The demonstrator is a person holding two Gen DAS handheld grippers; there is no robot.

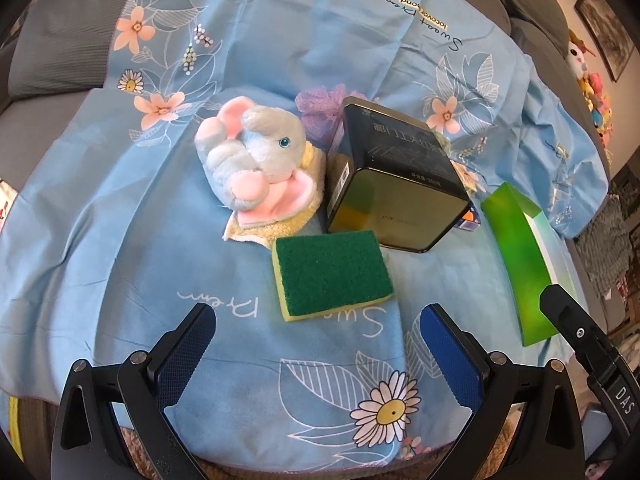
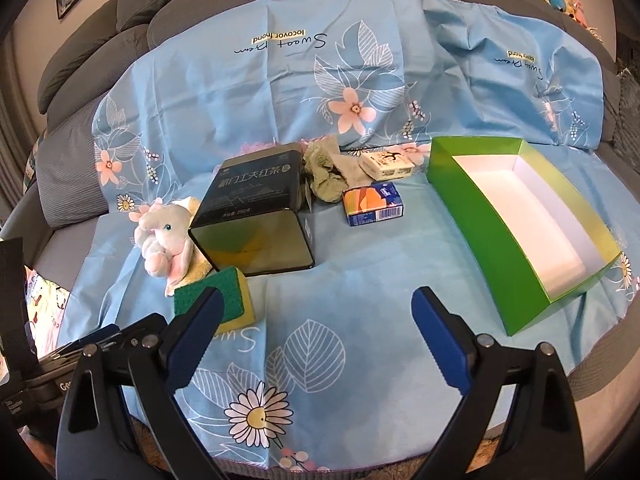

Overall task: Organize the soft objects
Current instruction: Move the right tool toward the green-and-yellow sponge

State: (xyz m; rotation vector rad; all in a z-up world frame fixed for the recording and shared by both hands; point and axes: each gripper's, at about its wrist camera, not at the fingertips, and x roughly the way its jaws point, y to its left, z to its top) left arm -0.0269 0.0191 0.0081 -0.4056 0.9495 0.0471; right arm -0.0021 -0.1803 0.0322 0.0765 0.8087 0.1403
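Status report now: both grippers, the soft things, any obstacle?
Left gripper open, empty. Right gripper open, empty. Sponge and plush elephant on cloth, green box empty. Black tin crowds both.

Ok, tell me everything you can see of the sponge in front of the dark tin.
The sponge is a rectangular block, dark green scouring pad on top, yellow foam beneath. It lies flat, pad up, on the blue floral cloth, looks dry and unsquashed. Its far edge sits by the dark tin; one corner nears the yellow towel under the plush elephant. No gripper touches it.

Grey sofa (image 2: 132, 0) under blue floral sheet (image 2: 248, 92); framed pictures (image 1: 600, 24), seemingly, on walls.
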